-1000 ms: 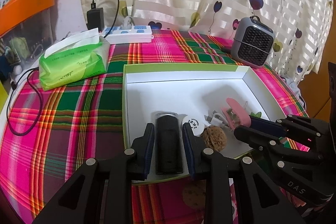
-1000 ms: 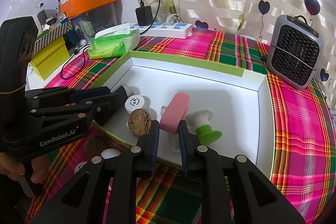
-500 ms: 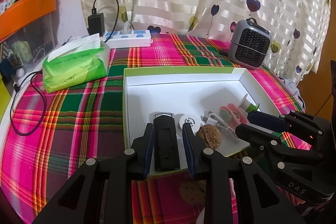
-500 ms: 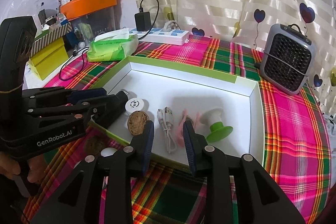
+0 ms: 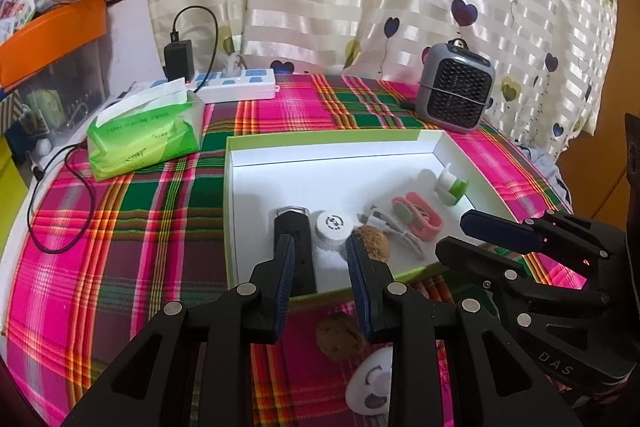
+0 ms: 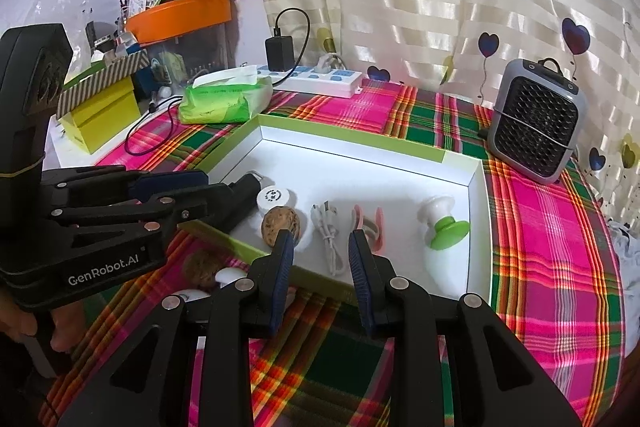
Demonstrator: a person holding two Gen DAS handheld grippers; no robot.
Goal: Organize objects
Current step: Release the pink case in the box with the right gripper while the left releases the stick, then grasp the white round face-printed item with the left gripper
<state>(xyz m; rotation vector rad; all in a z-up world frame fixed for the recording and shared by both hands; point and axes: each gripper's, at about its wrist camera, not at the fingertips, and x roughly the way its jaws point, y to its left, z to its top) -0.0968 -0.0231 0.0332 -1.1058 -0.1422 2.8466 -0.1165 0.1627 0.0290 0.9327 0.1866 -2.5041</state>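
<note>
While both grippers are hovering at the white tray's (image 6: 476, 227) near rim, the left gripper (image 5: 320, 259) is standing empty, its jaws set narrow, and the right gripper (image 6: 320, 251) is gaping empty (jaws having just opened); the pink clip (image 6: 370, 227) is lying inside the tray.

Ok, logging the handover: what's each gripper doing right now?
Left gripper: open, holding nothing.
Right gripper: open, has just been opening, nothing between its jaws.
</note>
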